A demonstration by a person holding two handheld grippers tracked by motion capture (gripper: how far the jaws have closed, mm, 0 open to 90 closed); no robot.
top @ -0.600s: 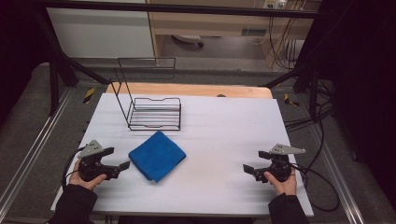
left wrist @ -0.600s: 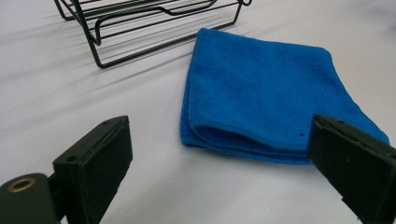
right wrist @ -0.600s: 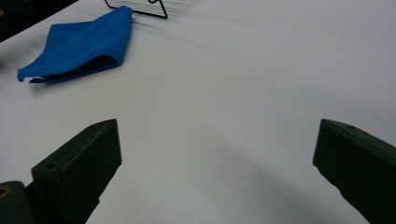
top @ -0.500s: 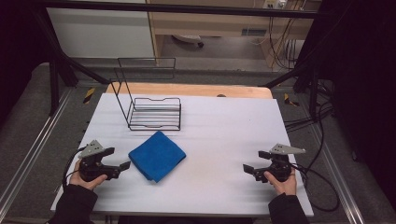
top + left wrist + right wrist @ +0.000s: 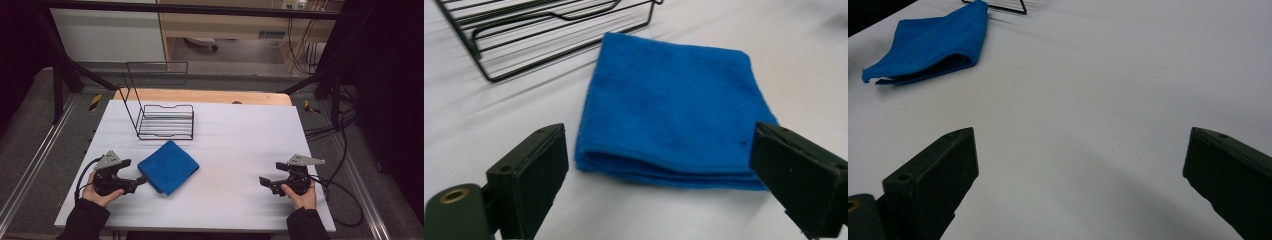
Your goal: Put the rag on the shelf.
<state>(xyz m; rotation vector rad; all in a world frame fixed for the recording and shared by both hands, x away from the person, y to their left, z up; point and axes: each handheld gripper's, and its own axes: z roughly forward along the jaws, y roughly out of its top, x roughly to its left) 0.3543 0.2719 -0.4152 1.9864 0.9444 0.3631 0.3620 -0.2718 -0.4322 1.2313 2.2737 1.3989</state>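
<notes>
Just beside the folded blue microfibre cloth [image 5: 168, 166], left gripper [image 5: 138, 182] fingers gape; right gripper [image 5: 265, 181] seemingly likewise, empty, on the white tabletop [image 5: 235, 145].

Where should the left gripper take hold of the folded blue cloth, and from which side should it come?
Probably at the stacked folded edge of the blue cloth that faces the left gripper. Its open jaws already frame that edge, so coming in low from the cloth's left, along the table, should pinch all layers together.

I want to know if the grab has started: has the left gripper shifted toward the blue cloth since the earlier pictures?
No. The left gripper sits at the same spot beside the blue cloth, equally far from the wire rack, jaws open.
</notes>
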